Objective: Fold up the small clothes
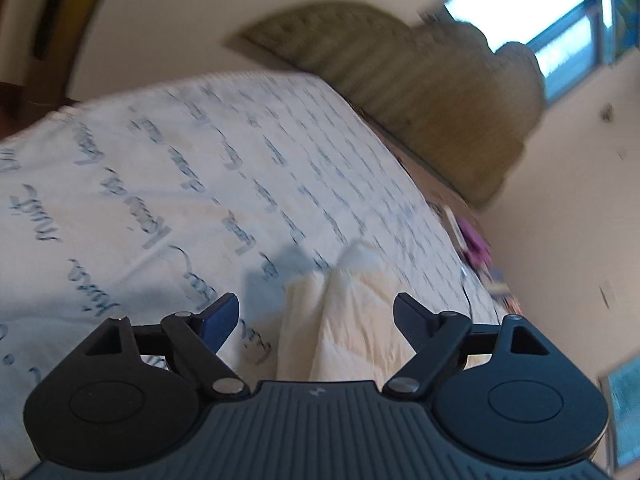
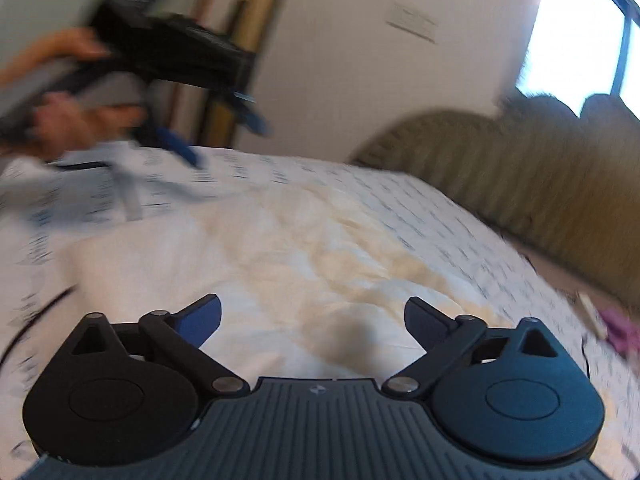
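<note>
A cream-white small garment (image 2: 304, 240) lies spread on the bed. In the left wrist view a bunched part of it (image 1: 344, 320) sits between the fingers. My left gripper (image 1: 316, 312) is open and holds nothing, just above the cloth's edge. It also shows in the right wrist view (image 2: 224, 128), held by a hand at the upper left, above the bed. My right gripper (image 2: 312, 316) is open and empty, low over the near part of the garment. Both views are blurred.
The bed has a white sheet with blue script (image 1: 200, 168). An olive ribbed headboard (image 2: 540, 176) stands behind it. A purple item (image 2: 620, 332) and small things lie on the bed's right edge. A bright window (image 2: 580, 32) is at the upper right.
</note>
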`<action>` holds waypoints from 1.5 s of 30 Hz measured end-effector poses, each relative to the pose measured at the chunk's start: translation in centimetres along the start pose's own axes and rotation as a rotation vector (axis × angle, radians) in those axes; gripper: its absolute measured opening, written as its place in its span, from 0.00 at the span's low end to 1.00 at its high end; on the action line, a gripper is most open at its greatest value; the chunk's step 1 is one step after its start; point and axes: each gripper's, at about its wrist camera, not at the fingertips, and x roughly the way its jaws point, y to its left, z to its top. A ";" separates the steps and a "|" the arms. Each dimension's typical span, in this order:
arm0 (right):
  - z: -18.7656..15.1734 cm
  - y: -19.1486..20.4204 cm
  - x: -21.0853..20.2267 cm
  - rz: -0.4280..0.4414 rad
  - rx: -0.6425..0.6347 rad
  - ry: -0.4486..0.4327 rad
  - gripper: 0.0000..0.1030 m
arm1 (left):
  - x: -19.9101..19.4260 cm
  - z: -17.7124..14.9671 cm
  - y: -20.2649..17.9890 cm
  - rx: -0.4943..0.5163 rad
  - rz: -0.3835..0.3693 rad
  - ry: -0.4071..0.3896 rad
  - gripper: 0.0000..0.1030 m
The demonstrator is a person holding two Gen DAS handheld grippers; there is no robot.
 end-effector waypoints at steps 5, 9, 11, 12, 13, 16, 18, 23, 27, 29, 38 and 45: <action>-1.3 9.5 -0.3 -0.014 -0.424 -0.016 0.95 | 4.3 0.4 -0.3 0.077 -0.125 0.140 0.83; -2.0 12.8 2.8 -0.130 -0.570 -0.028 0.58 | 8.1 0.5 -0.2 0.041 -0.091 0.208 0.83; -1.1 12.2 3.3 -0.117 -0.488 -0.009 0.29 | 9.1 0.3 0.1 -0.003 -0.109 0.229 0.82; -0.7 11.6 3.2 -0.096 -0.439 -0.014 0.22 | 9.5 0.1 0.1 -0.018 -0.125 0.248 0.81; -0.2 10.8 2.7 -0.079 -0.378 -0.022 0.17 | 9.6 -0.1 0.0 -0.028 -0.138 0.255 0.66; 1.3 7.8 1.2 -0.002 -0.177 -0.046 0.13 | 9.5 -0.6 -0.5 -0.060 -0.151 0.260 0.26; 2.1 5.1 0.1 0.060 -0.026 -0.069 0.12 | 8.5 -0.8 -1.1 -0.075 -0.167 0.225 0.18; 2.2 -2.4 -3.8 0.288 0.278 -0.106 0.29 | 5.6 -0.9 -3.7 -0.214 -0.293 0.169 0.14; 0.2 -9.1 -8.1 0.383 0.384 -0.231 0.43 | 4.3 -1.4 -7.3 -0.244 -0.316 0.141 0.14; -1.7 -13.1 -9.0 0.334 0.469 -0.239 0.45 | 4.1 -1.8 -8.8 -0.268 -0.321 0.139 0.14; -9.8 -21.1 -2.1 -0.032 0.552 0.075 0.47 | 4.8 -4.0 -17.5 -0.286 -0.379 0.111 0.14; -10.8 -17.2 1.1 -0.108 0.490 0.089 0.46 | 9.3 -6.1 -25.8 -0.228 -0.337 0.115 0.14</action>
